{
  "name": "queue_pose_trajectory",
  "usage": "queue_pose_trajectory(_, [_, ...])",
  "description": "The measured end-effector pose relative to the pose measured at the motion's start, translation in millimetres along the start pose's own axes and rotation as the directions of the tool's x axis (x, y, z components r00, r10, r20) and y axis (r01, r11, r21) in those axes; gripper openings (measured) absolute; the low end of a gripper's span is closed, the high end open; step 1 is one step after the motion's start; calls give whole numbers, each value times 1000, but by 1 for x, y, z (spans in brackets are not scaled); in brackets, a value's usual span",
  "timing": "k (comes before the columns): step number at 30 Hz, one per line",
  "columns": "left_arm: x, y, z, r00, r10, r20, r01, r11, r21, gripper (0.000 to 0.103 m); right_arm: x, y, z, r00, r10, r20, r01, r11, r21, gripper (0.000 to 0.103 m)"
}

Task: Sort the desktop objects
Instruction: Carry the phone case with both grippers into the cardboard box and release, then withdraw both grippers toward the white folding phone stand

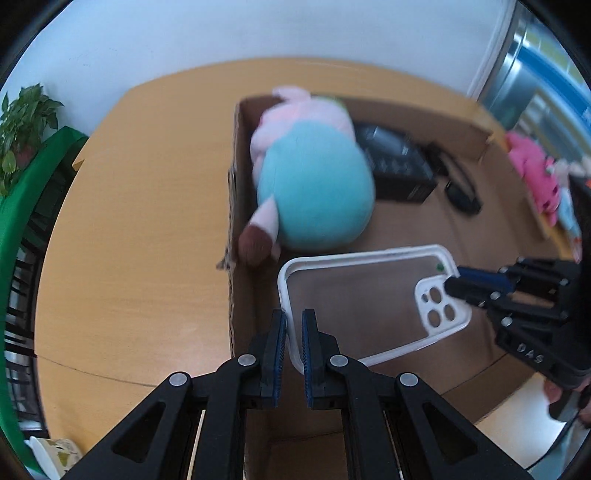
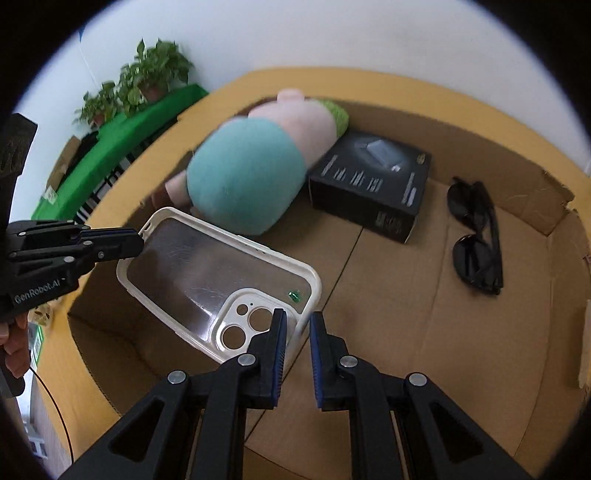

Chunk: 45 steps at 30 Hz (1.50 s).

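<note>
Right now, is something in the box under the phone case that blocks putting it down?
Nothing visible does. The phone case, held by the left gripper and the right gripper, hangs over bare floor of the cardboard box; the plush toy lies beyond it.

It looks like an office or meeting room. A large rounded wooden table (image 1: pixel 147 192) stands before a plain white wall (image 1: pixel 258 29). Left of the table there are potted plants (image 2: pixel 147 81) on a surface with green cloth (image 2: pixel 122 147). Right of the table is a glass window (image 1: pixel 535 74).
</note>
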<state>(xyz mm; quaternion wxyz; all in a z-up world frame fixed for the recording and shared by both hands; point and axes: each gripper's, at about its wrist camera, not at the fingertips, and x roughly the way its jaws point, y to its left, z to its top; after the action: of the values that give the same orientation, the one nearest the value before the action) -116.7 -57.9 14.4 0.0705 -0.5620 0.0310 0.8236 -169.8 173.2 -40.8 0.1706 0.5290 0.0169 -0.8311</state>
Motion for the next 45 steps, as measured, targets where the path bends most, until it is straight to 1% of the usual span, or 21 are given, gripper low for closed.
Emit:
queue_pose_trajectory(3, [17,-7,-3,995,66,-78,-62,996,57,5,11,6,0,997,9,-78,-9,1000,0,12])
queue_pose_trajectory(7, [28,-18,-7,981,146,-125,-129,982,140,6,31,11,-7,986,5,-170,-5,1000,1,12])
queue_pose_trajectory(9, [33,-22,-8,976,166,-140,-143,977,158,13,31,13,-8,984,-15,-177,14,1000,-5,11])
queue_pose_trajectory(12, [40,-29,-10,970,193,-146,-165,969,184,15,31,11,-9,981,-22,-192,26,1000,18,12])
queue_pose_trajectory(15, [37,-28,-12,976,171,-133,-149,976,160,19,23,6,-12,985,-3,-172,13,998,59,17])
queue_pose_trajectory(16, [30,-26,-13,983,152,-107,-137,981,134,23,16,5,-14,989,28,-145,-17,997,79,25])
queue_pose_trajectory(17, [22,-24,-15,986,149,-72,-140,983,119,38,6,4,-17,992,72,-106,-62,994,94,38])
queue_pose_trajectory(18, [14,-23,-17,989,143,-35,-138,984,111,43,-6,4,-21,994,82,-67,-76,993,92,44])
queue_pose_trajectory(19, [-1,-23,-22,992,120,26,-122,987,101,45,-20,6,-26,998,63,-19,-61,995,77,52])
queue_pose_trajectory(20, [-13,-22,-28,990,125,71,-131,987,88,55,-39,10,-34,999,21,43,-23,998,51,55])
queue_pose_trajectory(22, [-47,-22,-45,967,138,215,-153,987,52,66,-75,17,-52,983,-68,169,66,998,17,67])
queue_pose_trajectory(23, [-64,-24,-56,949,122,292,-140,989,42,72,-99,22,-67,958,-129,256,130,991,14,76])
queue_pose_trajectory(24, [-74,-25,-60,935,107,339,-127,991,37,80,-113,24,-77,932,-180,315,182,983,23,79])
queue_pose_trajectory(26, [-102,-32,-83,878,79,472,-90,996,1,94,-134,28,-91,869,-282,407,283,957,59,80])
queue_pose_trajectory(27, [-109,-34,-86,859,71,507,-76,997,-12,99,-143,29,-96,842,-321,433,315,945,87,81])
queue_pose_trajectory(28, [-118,-37,-96,834,57,549,-49,998,-30,101,-148,28,-96,829,-339,446,326,939,109,81])
queue_pose_trajectory(30, [-128,-43,-111,807,16,590,15,999,-48,102,-160,28,-109,811,-369,453,329,929,168,81])
queue_pose_trajectory(33, [-131,-51,-107,793,0,609,40,998,-52,102,-161,25,-117,819,-362,445,301,932,202,81])
queue_pose_trajectory(37, [-131,-66,-103,789,-17,615,39,999,-22,102,-165,18,-127,807,-394,440,329,918,220,81])
queue_pose_trajectory(41, [-131,-75,-109,795,-44,605,58,998,-4,102,-159,16,-128,797,-410,443,340,912,230,81])
queue_pose_trajectory(45, [-129,-73,-117,805,-51,592,69,998,-7,102,-159,14,-132,808,-389,443,318,920,228,81])
